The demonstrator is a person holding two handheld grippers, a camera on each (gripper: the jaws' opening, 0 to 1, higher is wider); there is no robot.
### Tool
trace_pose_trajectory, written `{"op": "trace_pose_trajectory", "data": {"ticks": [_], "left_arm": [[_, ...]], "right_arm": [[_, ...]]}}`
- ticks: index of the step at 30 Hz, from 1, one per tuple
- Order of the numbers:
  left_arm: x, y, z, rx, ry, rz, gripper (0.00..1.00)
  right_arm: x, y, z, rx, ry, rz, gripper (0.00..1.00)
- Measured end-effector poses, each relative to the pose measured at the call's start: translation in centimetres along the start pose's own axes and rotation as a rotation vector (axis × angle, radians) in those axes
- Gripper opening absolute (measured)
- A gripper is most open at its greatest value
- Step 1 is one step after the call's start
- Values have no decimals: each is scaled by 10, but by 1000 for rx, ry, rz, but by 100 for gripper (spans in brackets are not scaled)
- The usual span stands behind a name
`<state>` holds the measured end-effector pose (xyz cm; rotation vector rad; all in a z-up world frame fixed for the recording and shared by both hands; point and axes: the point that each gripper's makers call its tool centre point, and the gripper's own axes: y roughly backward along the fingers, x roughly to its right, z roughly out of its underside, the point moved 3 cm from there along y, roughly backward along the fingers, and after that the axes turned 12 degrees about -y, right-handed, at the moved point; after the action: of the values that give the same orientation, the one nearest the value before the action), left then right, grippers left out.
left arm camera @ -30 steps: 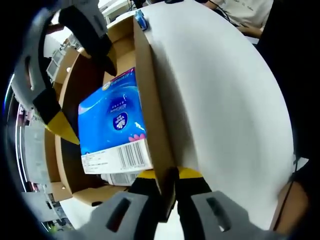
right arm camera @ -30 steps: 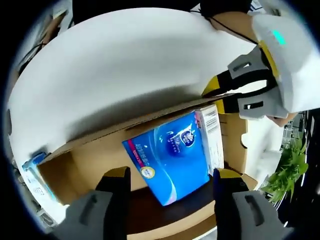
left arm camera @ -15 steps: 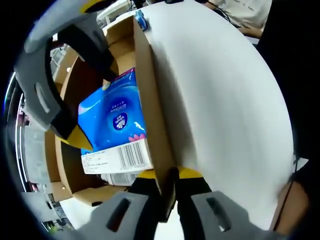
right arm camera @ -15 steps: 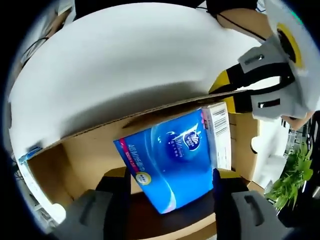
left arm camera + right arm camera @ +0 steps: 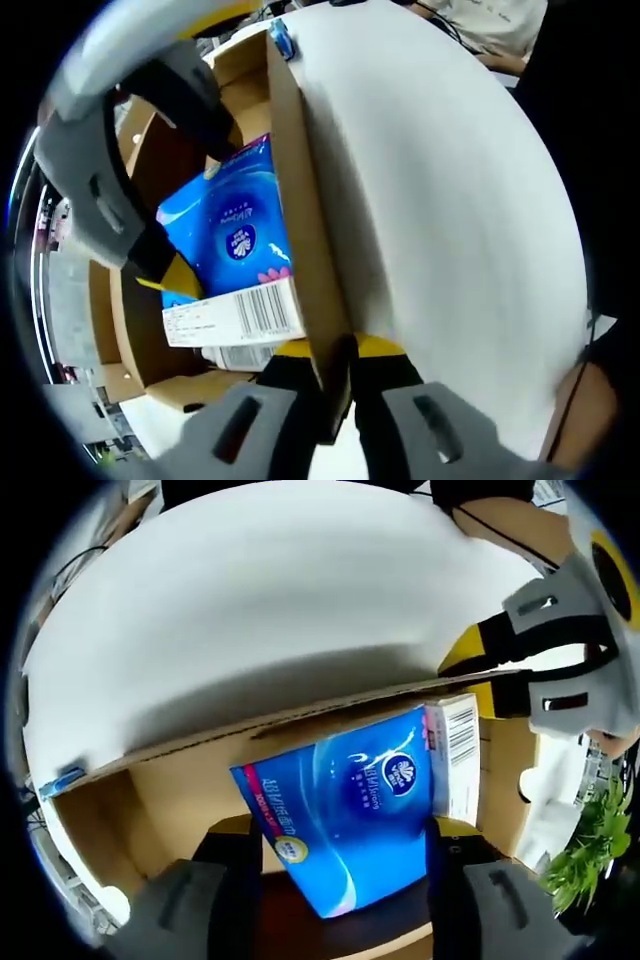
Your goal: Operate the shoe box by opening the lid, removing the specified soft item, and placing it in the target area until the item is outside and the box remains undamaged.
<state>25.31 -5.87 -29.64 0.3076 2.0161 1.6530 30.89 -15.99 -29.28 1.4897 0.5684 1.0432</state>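
Observation:
The shoe box lid point(image 5: 430, 200) is white outside and brown inside, and it stands raised. My left gripper point(image 5: 335, 365) is shut on the lid's cardboard edge. Inside the brown box point(image 5: 140, 330) lies a blue soft tissue pack point(image 5: 235, 235) with a white barcode end. The right gripper point(image 5: 195, 205) reaches in from the upper left, its fingers on either side of the pack. In the right gripper view, my right gripper point(image 5: 345, 845) is open with the blue pack point(image 5: 350, 800) between its jaws, under the lid point(image 5: 250, 620). The left gripper point(image 5: 480, 675) pinches the lid's edge at the right.
A small blue tag point(image 5: 282, 40) sits at the lid's far corner, and the same tag point(image 5: 62, 777) shows at the left in the right gripper view. A person in a white top point(image 5: 490, 25) sits beyond the lid. A green plant point(image 5: 590, 820) stands right of the box.
The right gripper has gone deeper into the box, so its jaws now straddle the blue pack more fully. The left gripper and the lid have stayed put.

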Motion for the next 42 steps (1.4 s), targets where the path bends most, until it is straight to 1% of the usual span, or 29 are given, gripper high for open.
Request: {"op": "trace_pose_trajectory", "data": {"ticks": [2, 5, 10, 13, 18, 20, 23, 26, 30, 32, 37, 42], "left_arm": [[0, 0, 0, -1, 0, 0, 8], [0, 0, 0, -1, 0, 0, 8], [-1, 0, 1, -1, 0, 0, 8], [-1, 0, 1, -2, 1, 0, 8], [-2, -1, 3, -5, -1, 0, 8], [-5, -1, 6, -4, 0, 1, 8], [-4, -2, 4, -8, -1, 1, 8], [-5, -2, 3, -10, 0, 1, 8], [-5, -1, 2, -10, -2, 1, 8], [-6, -1, 2, -10, -4, 1, 8], [-6, -1, 1, -11, -9, 0, 8], [-7, -1, 0, -10, -16, 0, 8]], "right_arm": [[-3, 1, 1, 2, -19, -1, 66], [-10, 3, 3, -12, -15, -9, 66], [-21, 6, 8, -26, -55, -17, 66], [-28, 9, 10, -22, -105, -12, 66], [-47, 13, 19, -38, -132, -15, 66], [-51, 14, 21, -44, -141, -13, 66], [-56, 15, 25, -52, -152, -15, 66], [-54, 15, 26, -42, -159, -12, 66], [-52, 15, 26, -41, -152, -18, 68], [-52, 13, 26, -46, -126, -32, 69], [-52, 3, 20, -64, -43, -101, 73], [-52, -1, 20, -66, -26, -142, 75]]}}
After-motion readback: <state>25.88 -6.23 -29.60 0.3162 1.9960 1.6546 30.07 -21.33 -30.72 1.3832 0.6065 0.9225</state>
